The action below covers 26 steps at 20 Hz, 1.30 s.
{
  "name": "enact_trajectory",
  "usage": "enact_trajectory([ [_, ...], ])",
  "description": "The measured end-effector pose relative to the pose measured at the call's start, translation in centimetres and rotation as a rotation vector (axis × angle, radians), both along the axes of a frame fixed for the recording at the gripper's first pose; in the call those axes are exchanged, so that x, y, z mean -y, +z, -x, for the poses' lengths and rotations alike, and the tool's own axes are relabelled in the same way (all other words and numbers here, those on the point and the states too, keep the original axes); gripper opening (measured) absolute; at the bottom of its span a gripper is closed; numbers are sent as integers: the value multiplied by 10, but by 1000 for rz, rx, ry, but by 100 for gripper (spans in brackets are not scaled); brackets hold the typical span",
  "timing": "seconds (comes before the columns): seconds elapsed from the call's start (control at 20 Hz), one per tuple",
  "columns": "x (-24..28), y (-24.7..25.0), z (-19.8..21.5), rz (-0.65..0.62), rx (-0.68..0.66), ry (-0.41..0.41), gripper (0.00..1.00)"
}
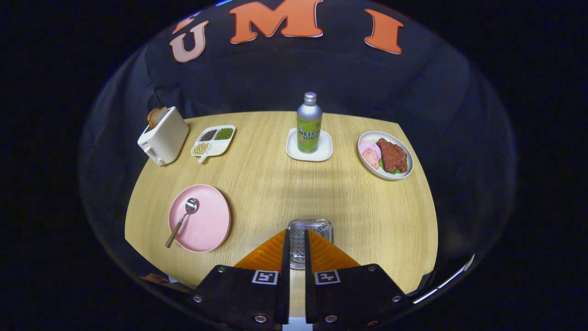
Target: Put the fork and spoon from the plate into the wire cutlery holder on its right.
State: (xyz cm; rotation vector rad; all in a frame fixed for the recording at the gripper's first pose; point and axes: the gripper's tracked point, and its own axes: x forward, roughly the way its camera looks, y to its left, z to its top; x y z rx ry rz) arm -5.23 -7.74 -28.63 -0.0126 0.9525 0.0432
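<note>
Gripper (296,243) hovered over the wire cutlery holder (310,228), its fingers nearly closed with only a narrow gap between them, and nothing visibly held in that gap. The holder's perforated bottom showed through the gap. Spoon (183,221) lay on the pink plate (209,225), left of the holder, with its bowl toward the far side and its handle reaching over the near rim. Fork could not be made out. Farther back on the wooden table (275,188): toaster (163,136), divided dish (214,139), soda bottle (308,123) on a white coaster (321,154), plate of meat (385,155)
</note>
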Motion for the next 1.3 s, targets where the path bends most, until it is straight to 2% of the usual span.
enact_trajectory([
  [0.1,-19,16,-9,-25,99,2,17],
  [0.2,-35,31,-17,-41,192,-4,26],
  [0.35,-54,49,-25,-11,303,-7,45],
  [0.5,-87,61,-30,-25,386,-3,51],
  [0.6,-101,71,-36,-14,439,-9,61],
  [0.75,-122,86,-43,-22,507,-34,82],
  [0.85,-135,93,-48,-21,544,-47,85],
  [1.05,-168,89,-50,-29,560,-44,86],
  [1.3,-215,62,-51,-35,516,-31,86],
])
